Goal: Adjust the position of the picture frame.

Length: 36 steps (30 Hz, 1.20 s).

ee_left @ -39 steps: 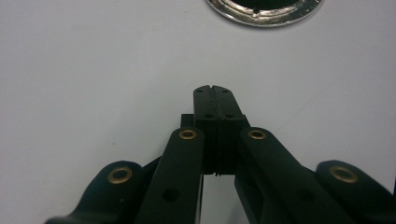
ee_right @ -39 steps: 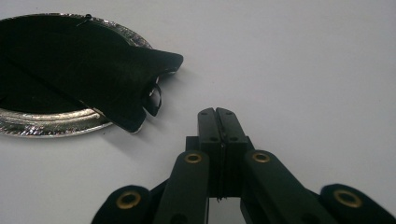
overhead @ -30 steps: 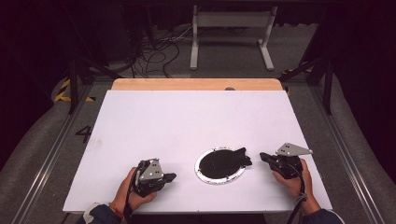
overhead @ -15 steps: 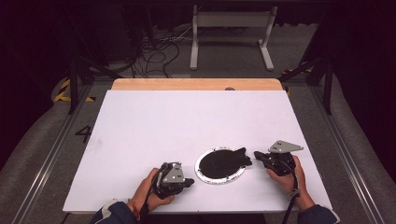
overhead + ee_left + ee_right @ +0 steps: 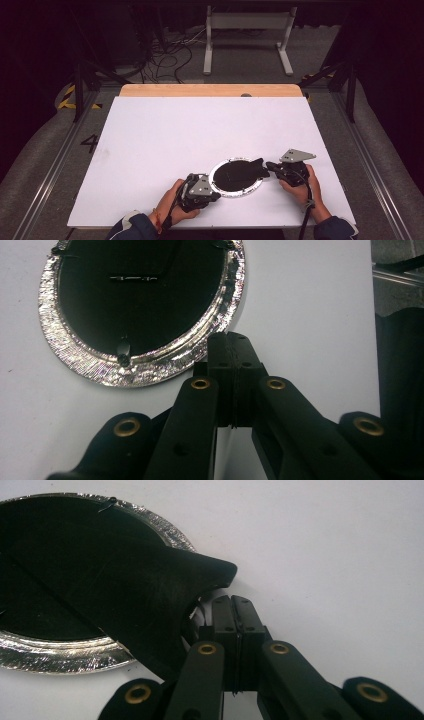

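Foil tray (image 5: pixel 235 176) with a black lid at near centre of white table (image 5: pixel 200 125), lid's right flap (image 5: pixel 200 570) lifted past the rim. Left gripper (image 5: pixel 214 192) clenched, empty, tips at tray's near-left rim. Right gripper (image 5: pixel 270 165) clenched, empty, tips just beside the flap. Lid mostly seated; nothing grasped yet, opening apparently barely begun.

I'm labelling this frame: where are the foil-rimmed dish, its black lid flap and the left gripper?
foil-rimmed dish (image 5: pixel 75 367), left gripper view, on its crinkled silver rim.
black lid flap (image 5: pixel 150 587), right gripper view, on the raised flap's middle.
left gripper (image 5: pixel 232 352), left gripper view, at its closed tips.
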Each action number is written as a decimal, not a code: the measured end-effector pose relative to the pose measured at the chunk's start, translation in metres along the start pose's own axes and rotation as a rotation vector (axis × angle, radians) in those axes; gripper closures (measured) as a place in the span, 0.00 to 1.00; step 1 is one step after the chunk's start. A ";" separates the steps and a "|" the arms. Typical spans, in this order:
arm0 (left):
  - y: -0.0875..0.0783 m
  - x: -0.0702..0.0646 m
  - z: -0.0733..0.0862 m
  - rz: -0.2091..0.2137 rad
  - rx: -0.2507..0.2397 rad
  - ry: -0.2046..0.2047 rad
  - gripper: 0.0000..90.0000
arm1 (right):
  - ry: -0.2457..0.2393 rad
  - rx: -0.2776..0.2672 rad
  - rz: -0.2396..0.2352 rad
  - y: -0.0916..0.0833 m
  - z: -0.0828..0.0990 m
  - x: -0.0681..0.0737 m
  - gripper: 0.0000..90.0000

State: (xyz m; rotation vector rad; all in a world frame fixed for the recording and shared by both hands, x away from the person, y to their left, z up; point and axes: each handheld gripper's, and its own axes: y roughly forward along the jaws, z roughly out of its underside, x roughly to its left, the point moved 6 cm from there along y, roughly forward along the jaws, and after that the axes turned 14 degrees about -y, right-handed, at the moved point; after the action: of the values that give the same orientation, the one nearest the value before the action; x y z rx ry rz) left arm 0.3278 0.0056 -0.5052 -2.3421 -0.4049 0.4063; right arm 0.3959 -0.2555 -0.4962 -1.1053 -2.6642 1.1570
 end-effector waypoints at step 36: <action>-0.010 0.041 0.000 -0.093 -0.017 -0.087 1.00 | -0.030 0.025 -0.084 -0.002 -0.003 0.017 1.00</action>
State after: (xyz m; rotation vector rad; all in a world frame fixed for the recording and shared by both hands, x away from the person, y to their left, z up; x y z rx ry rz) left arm 0.3631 0.0288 -0.5050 -2.3176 -0.5591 0.4622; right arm 0.3824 -0.2439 -0.4965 -0.9695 -2.6821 1.1979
